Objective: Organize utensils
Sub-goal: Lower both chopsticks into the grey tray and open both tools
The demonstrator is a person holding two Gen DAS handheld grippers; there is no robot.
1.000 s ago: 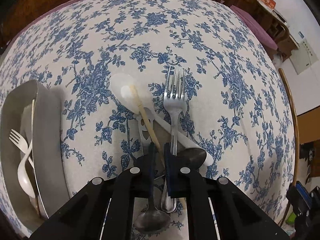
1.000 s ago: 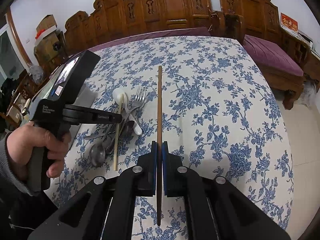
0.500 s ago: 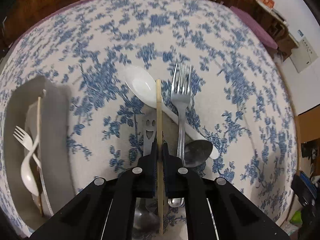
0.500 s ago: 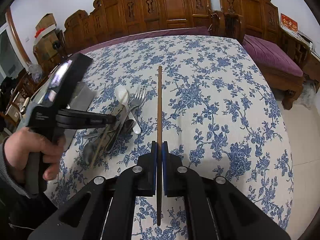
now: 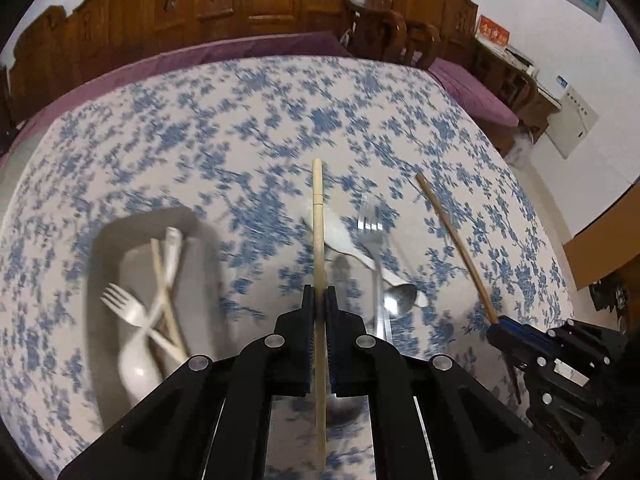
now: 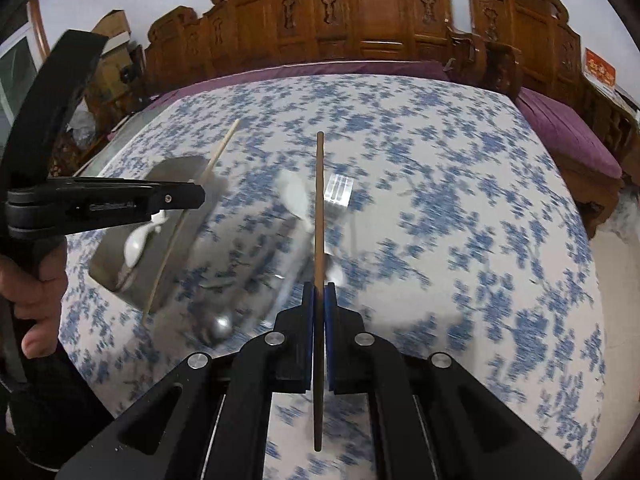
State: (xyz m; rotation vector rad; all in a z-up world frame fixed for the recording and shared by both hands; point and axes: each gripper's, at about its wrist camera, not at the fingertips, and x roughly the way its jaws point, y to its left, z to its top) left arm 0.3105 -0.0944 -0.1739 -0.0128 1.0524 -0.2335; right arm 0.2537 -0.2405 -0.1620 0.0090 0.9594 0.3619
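Three chopsticks show: one pale (image 5: 318, 216) and one brown (image 5: 456, 240) in the air, one (image 5: 166, 292) in the grey tray (image 5: 208, 280). Two forks: white plastic (image 5: 120, 304), metal (image 5: 370, 224). Spoons are too blurred to count

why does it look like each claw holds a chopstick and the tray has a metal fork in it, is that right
Not quite. The fork in the tray is a white plastic fork, as the left wrist view shows; the metal fork lies on the tablecloth. Each claw does hold a chopstick.

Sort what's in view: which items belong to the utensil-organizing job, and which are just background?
Job:
light chopstick in left gripper
dark chopstick in right gripper
grey tray
metal fork
white spoon
metal spoon

Background:
carved wooden bench
purple cushion
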